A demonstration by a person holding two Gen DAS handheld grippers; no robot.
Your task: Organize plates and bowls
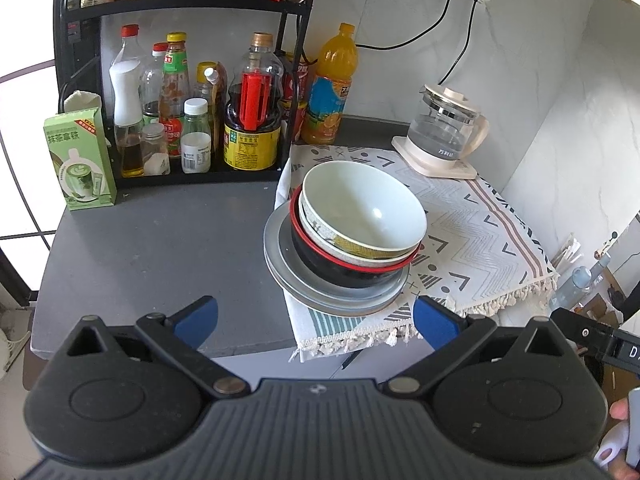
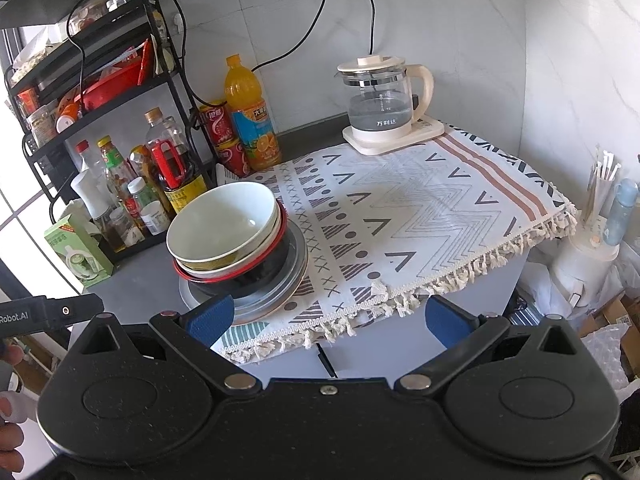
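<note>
Left gripper [image 1: 316, 322]: jaws spread wide, holding nothing.
Right gripper [image 2: 329, 318]: jaws apart, empty.
Plates [image 1: 288, 276]: grey, just ahead of the left gripper, on the patterned cloth [image 2: 420, 216].
Bowls [image 1: 362, 208]: nested on the plates, white one topmost.
Kettle [image 2: 380, 100]: far beyond, at the cloth's back corner.

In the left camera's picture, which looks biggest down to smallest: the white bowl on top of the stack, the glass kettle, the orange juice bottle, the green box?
As they look in that view:
1. white bowl, clearly widest
2. glass kettle
3. orange juice bottle and green box: too alike to rank.
The bowl sits nearer the camera, which inflates it.
</note>
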